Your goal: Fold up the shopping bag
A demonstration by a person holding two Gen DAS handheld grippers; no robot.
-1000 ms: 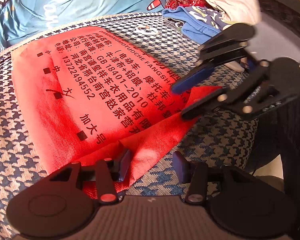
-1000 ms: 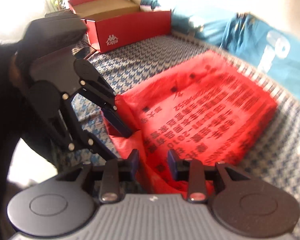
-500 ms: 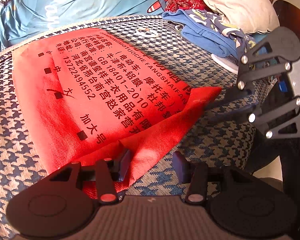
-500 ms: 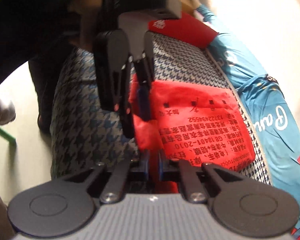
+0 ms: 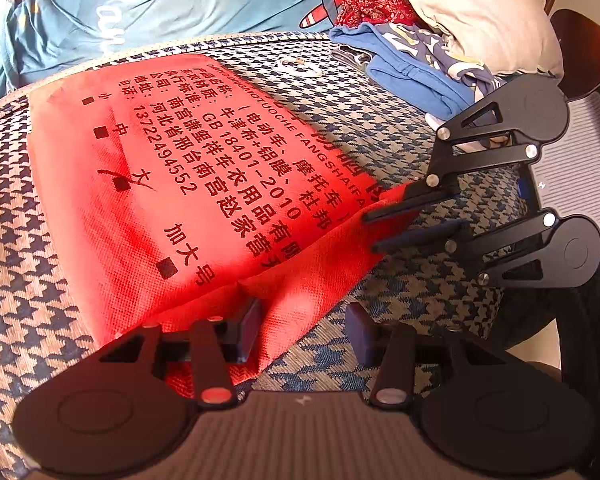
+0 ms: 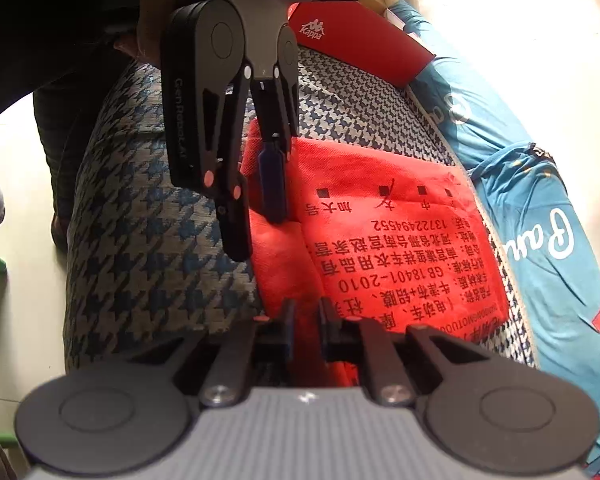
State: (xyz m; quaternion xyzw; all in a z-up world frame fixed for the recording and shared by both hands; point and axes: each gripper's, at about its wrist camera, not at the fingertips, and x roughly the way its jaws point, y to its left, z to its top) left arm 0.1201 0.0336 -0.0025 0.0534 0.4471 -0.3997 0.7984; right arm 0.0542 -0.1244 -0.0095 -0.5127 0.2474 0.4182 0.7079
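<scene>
**Bag corner caught between two claws**

A red non-woven shopping bag [image 5: 180,200] printed with black Chinese lettering is laid flat, print upward, on a blue-and-cream houndstooth upholstered cushion [image 5: 400,320]. Its near edge is rumpled into a loose flap.

The left claw [image 5: 304,332] is held at a moderate width and pointed steeply down at the near edge. One pad rests on the red flap and the other stands over bare upholstery. Nothing is pinched by it. In the right wrist view the same claw [image 6: 256,220] is seen from the front, with the bag's edge lying between its two fingers.

The right claw [image 6: 306,320] is set at the bag's [image 6: 380,240] corner. Its jaws are narrow and are opening slightly, with red fabric in the slim gap between the pads. From the left wrist view this claw [image 5: 372,232] is seen lying sideways with the corner between its fingers.

A teal printed garment [image 5: 160,12] and a cream pillow [image 5: 480,12] are seen beyond the cushion, and a red shoe box [image 6: 360,48] stands at its far end.
</scene>
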